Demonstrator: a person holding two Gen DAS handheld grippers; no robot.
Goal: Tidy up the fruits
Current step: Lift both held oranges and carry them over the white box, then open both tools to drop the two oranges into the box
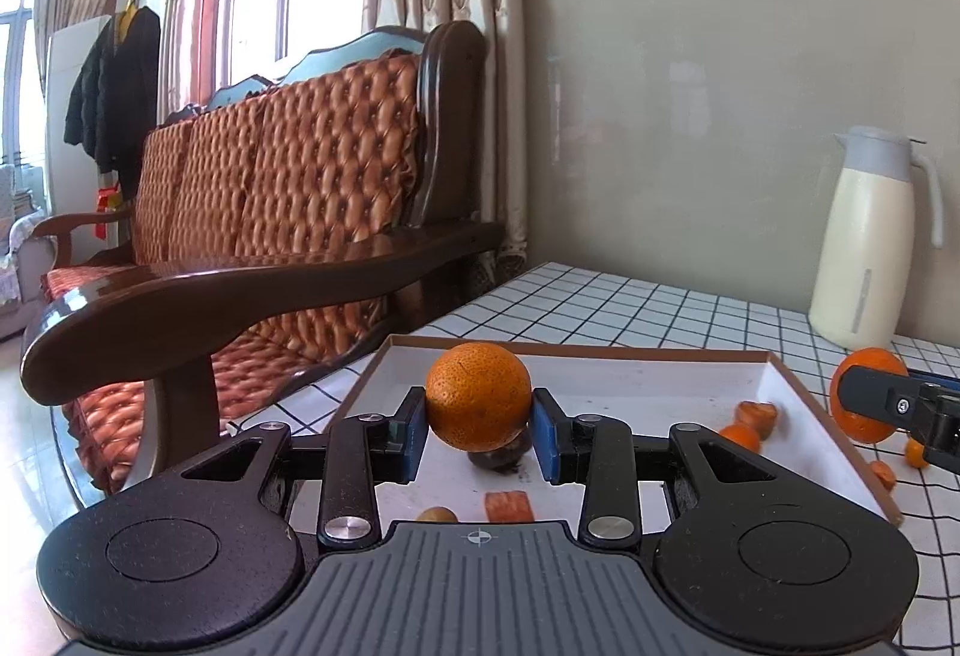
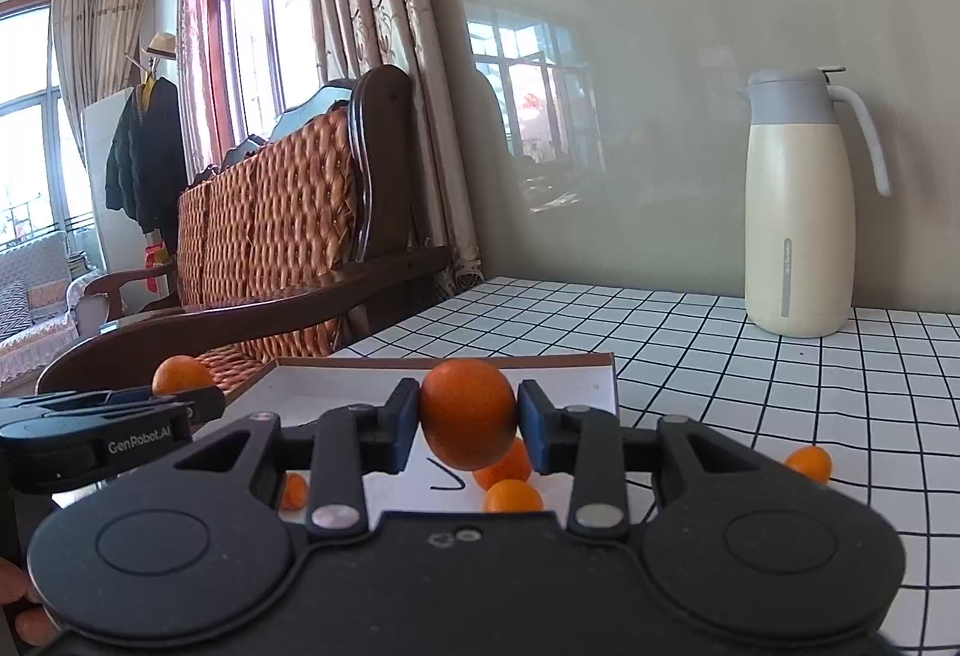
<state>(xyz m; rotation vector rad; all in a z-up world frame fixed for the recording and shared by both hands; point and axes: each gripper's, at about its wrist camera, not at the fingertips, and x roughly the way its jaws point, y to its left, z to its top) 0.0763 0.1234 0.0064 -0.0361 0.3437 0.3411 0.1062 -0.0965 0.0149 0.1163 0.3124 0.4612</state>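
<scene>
Left wrist view: left gripper [image 1: 479, 427] clamped on a round, rough-skinned orange [image 1: 478, 395], held above the shallow white cardboard tray [image 1: 774, 386] on the black-checked white tablecloth [image 1: 600, 308].

Right wrist view: right gripper [image 2: 468, 425] pinching a smooth round orange fruit [image 2: 467, 413] over the tray's near right corner; cream thermos jug [image 2: 798, 212] well beyond.

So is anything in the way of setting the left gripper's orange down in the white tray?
Partly. The orange in the left gripper hangs over the tray, but a dark fruit sits right beneath it; bare floor lies beside.
</scene>
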